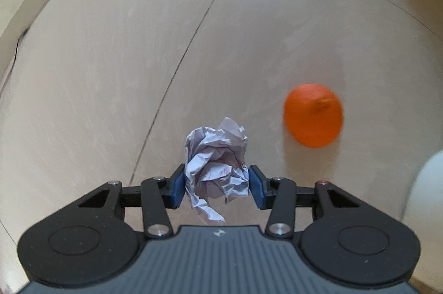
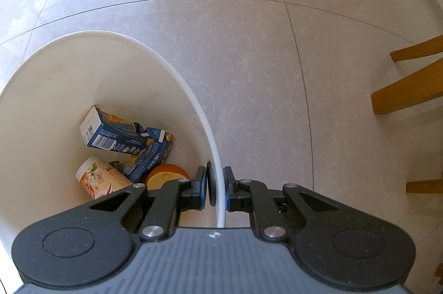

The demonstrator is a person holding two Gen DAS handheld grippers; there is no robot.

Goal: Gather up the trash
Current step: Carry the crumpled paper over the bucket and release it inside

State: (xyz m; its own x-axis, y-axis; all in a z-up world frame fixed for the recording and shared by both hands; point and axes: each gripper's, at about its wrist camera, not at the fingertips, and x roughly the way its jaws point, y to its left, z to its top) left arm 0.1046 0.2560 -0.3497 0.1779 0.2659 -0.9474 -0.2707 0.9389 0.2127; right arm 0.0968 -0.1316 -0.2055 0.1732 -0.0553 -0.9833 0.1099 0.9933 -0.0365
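the left gripper [image 1: 217,187] is clamped on a crumpled paper ball [image 1: 217,169], its 2 blue pads [image 1: 177,190] pressing the ball from either side, with the wad bulging ahead of the fingertips and a loose tail hanging back toward the gripper body. an orange [image 1: 313,115] lies on the tiled floor [image 1: 110,72] ahead of and to the right of those fingers, well apart from the paper.

the right gripper [image 2: 216,187] is closed on the rim of a white bin [image 2: 213,144], 1 finger inside the wall and 1 outside. down in the bin, to the left of the inner finger, lie a blue carton [image 2: 110,133], a paper cup [image 2: 97,180] and an orange peel [image 2: 163,175]. wooden chair legs [image 2: 407,89] stand far to the right.
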